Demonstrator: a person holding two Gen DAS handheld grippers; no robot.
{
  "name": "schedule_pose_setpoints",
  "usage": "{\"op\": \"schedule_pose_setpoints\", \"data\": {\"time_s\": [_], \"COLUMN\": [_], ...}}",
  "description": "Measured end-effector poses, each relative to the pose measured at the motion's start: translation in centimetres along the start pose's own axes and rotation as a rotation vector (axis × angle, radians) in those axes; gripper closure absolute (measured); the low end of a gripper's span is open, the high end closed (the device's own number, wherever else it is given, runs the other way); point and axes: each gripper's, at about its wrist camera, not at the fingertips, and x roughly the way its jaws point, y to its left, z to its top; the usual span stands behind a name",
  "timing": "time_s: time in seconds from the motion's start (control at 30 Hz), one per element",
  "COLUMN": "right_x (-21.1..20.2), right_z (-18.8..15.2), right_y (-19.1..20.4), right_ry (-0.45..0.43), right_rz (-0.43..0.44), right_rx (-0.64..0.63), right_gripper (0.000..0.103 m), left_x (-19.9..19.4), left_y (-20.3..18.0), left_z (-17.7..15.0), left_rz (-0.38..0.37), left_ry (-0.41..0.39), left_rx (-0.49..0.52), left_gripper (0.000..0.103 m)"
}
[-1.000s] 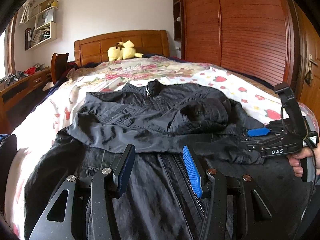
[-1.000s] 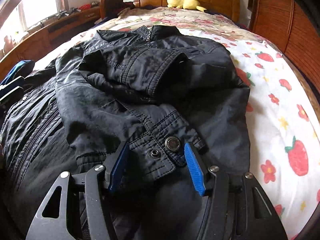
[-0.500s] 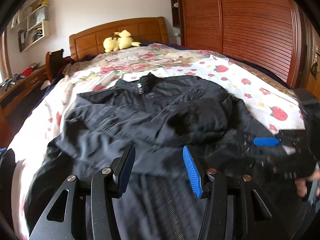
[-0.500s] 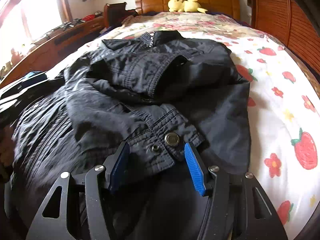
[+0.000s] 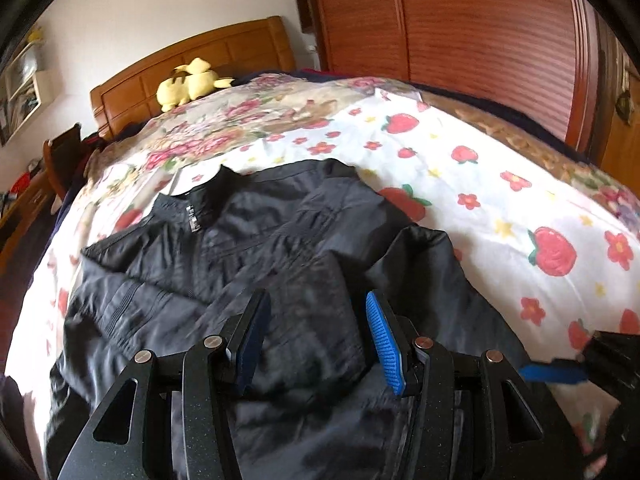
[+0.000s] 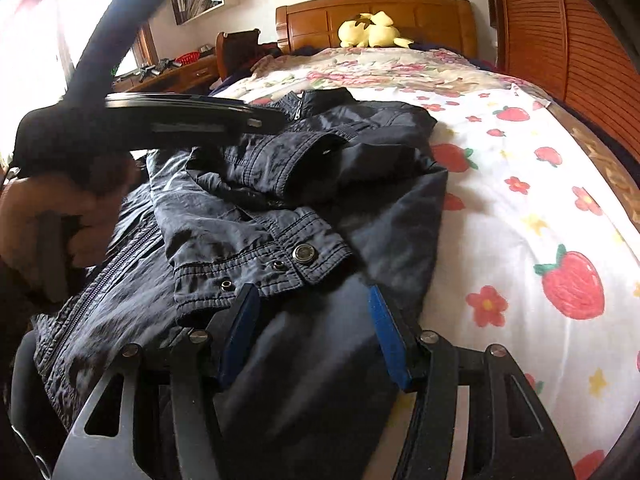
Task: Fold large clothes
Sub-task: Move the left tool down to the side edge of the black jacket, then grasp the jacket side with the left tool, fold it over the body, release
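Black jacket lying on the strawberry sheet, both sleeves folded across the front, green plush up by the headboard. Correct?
Not quite: the plush is yellow, not green, as the right wrist view shows. The rest holds: the black jacket lies on the strawberry sheet with both sleeves folded across its front, and the plush sits by the headboard.
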Motion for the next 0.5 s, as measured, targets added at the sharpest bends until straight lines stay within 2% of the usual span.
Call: {"op": "schedule_pose_setpoints", "data": {"time_s": [0.2,0.43,0.47,0.5], "right_x": [-0.5,-0.8,-0.9,-0.9], "right_z": [-0.2,-0.4,-0.4,-0.4], "right_y": [-0.2,-0.5,-0.5,-0.5], "right_ry": [-0.012,-0.017,-0.018,-0.019], "right_rz": [0.011,0.042,0.044,0.044], "right_rx": [-0.009,-0.007,-0.009,-0.011], "right_gripper": [0.045,0.045,0.045,0.045], "left_x": [2.5,6.0,6.5,6.8], "left_y": [-1.5,-1.6,-1.7,-1.7], "left_z": [1.0,1.7,1.8,1.9], "left_rz": [0.05,0.098,0.102,0.105], "left_ry": [0.038,0.131,0.14,0.143], "left_rx": [0.045,0.047,0.047,0.05], "left_gripper": [0.051,0.051,0.052,0.058]}}
